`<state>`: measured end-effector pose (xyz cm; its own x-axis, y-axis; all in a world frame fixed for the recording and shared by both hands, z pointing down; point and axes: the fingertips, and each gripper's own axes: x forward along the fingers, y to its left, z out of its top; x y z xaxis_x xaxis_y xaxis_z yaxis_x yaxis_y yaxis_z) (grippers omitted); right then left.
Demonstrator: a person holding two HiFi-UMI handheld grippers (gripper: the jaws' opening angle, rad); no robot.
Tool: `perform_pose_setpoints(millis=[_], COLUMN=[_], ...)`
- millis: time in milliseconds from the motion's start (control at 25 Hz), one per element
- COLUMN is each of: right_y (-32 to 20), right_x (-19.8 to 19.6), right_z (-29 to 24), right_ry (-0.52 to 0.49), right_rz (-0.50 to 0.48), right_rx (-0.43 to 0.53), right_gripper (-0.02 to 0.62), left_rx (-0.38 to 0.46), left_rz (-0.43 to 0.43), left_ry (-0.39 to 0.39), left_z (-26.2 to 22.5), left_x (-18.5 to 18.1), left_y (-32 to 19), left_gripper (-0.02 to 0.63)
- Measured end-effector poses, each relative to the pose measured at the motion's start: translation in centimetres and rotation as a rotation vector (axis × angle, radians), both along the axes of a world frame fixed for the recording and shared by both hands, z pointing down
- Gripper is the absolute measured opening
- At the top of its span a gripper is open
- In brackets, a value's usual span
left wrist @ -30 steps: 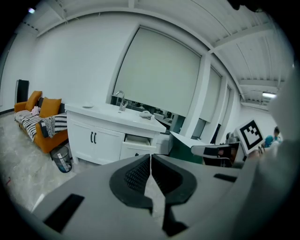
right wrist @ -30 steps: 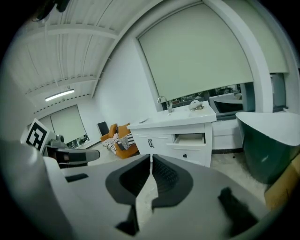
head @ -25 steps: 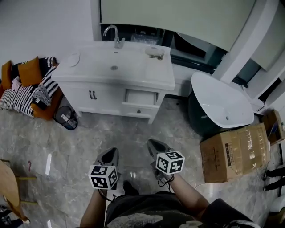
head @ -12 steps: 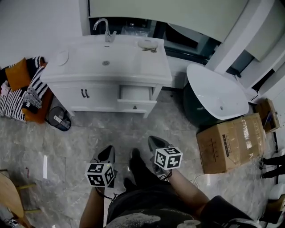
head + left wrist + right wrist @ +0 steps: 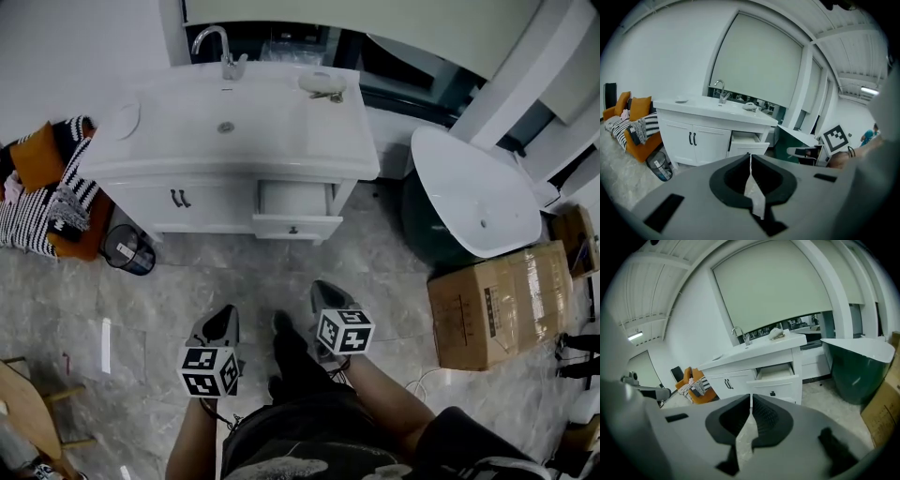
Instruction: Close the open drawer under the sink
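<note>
**Item: drawer** (image 5: 296, 227). White, with one small dark knob. It sat on the right side of the sink cabinet (image 5: 150, 202), under the countertop, and was pulled partly out so the pale inside showed from above. Nothing touched it.

**Sink cabinet.** White, with a basin set in the top. A curved tap (image 5: 216, 47) stood at the back edge and a small dish (image 5: 322, 82) near the back right corner. Two doors with dark handles (image 5: 178, 198) were left of the drawer, both shut.

**Left gripper** (image 5: 750, 155). Jaws were pressed together with nothing between them. It was held low over the grey marbled floor (image 5: 281, 272), well apart from the cabinet and pointing toward it.

**Right gripper** (image 5: 751, 396). Jaws were pressed together and empty. It was beside the left one, facing the drawer front from a distance.

**Surroundings.**
- A round bin (image 5: 128, 250) stood on the floor by the cabinet's left corner.
- An orange couch (image 5: 37, 155) with a striped throw (image 5: 42, 202) was further left.
- A white-rimmed dark green tub (image 5: 469, 202) was right of the cabinet.
- A cardboard box (image 5: 497, 305) was in front of the tub.
</note>
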<state>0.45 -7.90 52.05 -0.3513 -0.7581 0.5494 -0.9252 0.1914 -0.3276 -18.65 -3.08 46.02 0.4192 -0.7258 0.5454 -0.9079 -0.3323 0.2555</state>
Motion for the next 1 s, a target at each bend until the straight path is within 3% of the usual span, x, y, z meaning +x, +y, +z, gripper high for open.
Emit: perform_pose_setpoints(millis=[760,1000], right_y=[-13.3,-16.8], right_x=[3.3,1.4], right_z=[11.5,16.0], right_ry=[0.042,0.065], right_rz=[0.078,-0.004], right_rx=[-0.132,-0.171], right_gripper=[0.029,0.031], left_rx=[-0.188,-0.220], left_rz=[0.017,-0.011], left_ry=[-0.027,-0.022], left_z=[10.8,14.9], left_x=[3.6,3.6], left_y=[-14.6,-18.3], left_gripper=[0.020,0.020])
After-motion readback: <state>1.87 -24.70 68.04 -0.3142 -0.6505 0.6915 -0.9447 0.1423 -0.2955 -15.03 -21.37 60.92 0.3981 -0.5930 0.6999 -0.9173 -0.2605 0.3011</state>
